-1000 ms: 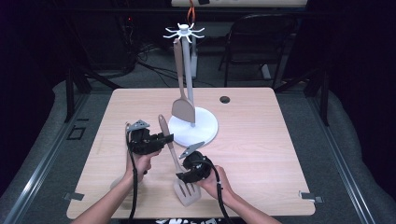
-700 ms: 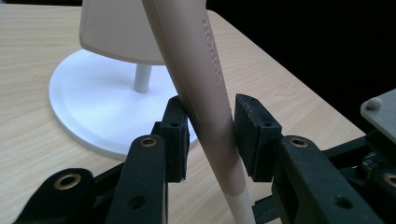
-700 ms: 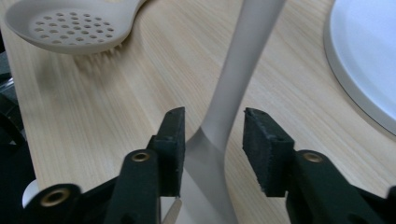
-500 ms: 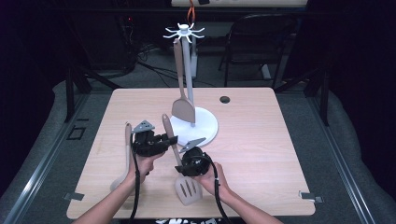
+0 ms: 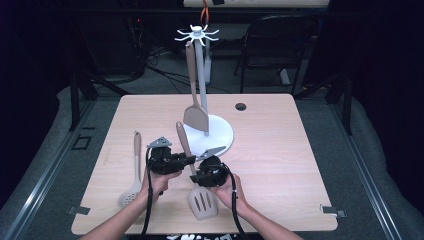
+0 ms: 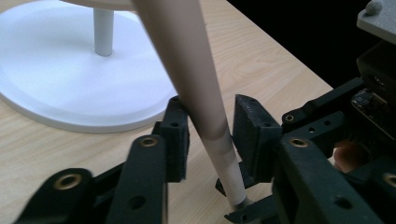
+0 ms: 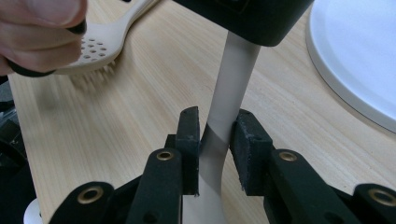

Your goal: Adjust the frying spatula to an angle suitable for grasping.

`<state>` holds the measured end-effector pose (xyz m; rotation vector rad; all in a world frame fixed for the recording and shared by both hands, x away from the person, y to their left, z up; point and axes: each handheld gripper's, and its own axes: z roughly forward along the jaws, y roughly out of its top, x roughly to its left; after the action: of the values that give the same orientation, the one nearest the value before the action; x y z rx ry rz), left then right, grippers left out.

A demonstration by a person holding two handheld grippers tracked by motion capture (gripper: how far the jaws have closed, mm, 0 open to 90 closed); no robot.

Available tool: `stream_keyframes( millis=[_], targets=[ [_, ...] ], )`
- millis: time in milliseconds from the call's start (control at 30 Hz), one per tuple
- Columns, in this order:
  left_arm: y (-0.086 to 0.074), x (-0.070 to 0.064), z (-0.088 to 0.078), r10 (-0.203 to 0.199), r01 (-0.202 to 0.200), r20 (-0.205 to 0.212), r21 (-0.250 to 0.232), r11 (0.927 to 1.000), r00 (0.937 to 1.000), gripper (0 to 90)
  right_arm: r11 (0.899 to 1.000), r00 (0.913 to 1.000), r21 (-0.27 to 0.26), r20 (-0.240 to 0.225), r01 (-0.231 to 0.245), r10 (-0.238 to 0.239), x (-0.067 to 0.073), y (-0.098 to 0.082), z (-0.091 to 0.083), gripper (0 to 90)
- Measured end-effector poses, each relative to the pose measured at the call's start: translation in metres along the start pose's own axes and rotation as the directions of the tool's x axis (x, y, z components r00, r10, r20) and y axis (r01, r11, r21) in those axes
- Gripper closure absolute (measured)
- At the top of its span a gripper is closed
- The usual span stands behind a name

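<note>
Both forearms come in from the near edge of the counter (image 5: 300, 150) and meet just in front of the white stand (image 5: 220, 135), the hands close together with the wrists roughly level. The left hand (image 5: 159, 182) holds the left gripper (image 5: 187, 160) pointing across toward the right one, and the right hand (image 5: 227, 190) holds the right gripper (image 5: 197, 175) pointing back toward the left. Between them is the slotted spatula (image 5: 202, 202), tilted: its slotted blade rests low at the near side, by the right hand, and its handle rises away toward the stand's base. In the right gripper view the right gripper (image 7: 217, 135) has its jaws pressed on the pale handle of the slotted spatula (image 7: 222, 121) from both sides; its jaws have just been closing, with the handle between them. In the left gripper view the left gripper (image 6: 210, 130) sits higher up the same handle (image 6: 201, 84); one pad touches the handle, the other stands a little off it, so the jaws are apart and not clamped, though they have just been closing around it. A perforated spoon (image 5: 132, 185) lies flat on the counter to the left of the left hand, and a second spatula (image 5: 194, 107) hangs from the stand's top hooks.
</note>
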<state>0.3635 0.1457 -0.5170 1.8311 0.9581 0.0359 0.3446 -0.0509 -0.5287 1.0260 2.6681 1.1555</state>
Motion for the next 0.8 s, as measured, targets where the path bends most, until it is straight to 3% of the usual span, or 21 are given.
stream_keyframes(
  millis=[133, 233, 333, 533, 667, 800],
  targets=[
    [-0.002, -0.002, 0.002, -0.015, 0.015, 0.003, -0.029, 0.9995, 0.9999, 70.9, 1.0, 1.0, 0.002, -0.005, 0.001, -0.001, -0.001, 0.0, -0.001, 72.7],
    [0.001, -0.006, 0.001, -0.004, 0.005, 0.014, -0.031, 0.9995, 0.9999, 71.6, 1.0, 0.9999, 0.002, -0.006, 0.01, -0.01, -0.001, 0.001, -0.004, 71.9],
    [0.002, -0.01, 0.0, 0.007, -0.005, 0.025, -0.042, 0.9991, 0.9997, 72.6, 1.0, 0.9997, 0.004, 0.003, 0.024, -0.024, -0.001, 0.002, -0.009, 65.2],
    [0.003, -0.006, -0.002, -0.023, 0.026, 0.054, -0.06, 0.9978, 0.9983, 74.1, 0.999, 0.9989, 0.009, 0.032, 0.034, -0.034, -0.006, 0.001, -0.023, 38.7],
    [0.004, -0.006, -0.004, -0.017, 0.022, 0.068, -0.071, 0.9972, 0.9975, 74.7, 0.999, 0.9979, 0.037, 0.057, 0.029, -0.031, -0.012, -0.003, -0.034, 22.5],
    [0.004, -0.008, -0.006, -0.013, 0.019, 0.065, -0.081, 0.9966, 0.9978, 74.8, 0.997, 0.9968, 0.072, 0.067, 0.038, -0.043, -0.02, -0.009, -0.042, 13.2]
  ],
)
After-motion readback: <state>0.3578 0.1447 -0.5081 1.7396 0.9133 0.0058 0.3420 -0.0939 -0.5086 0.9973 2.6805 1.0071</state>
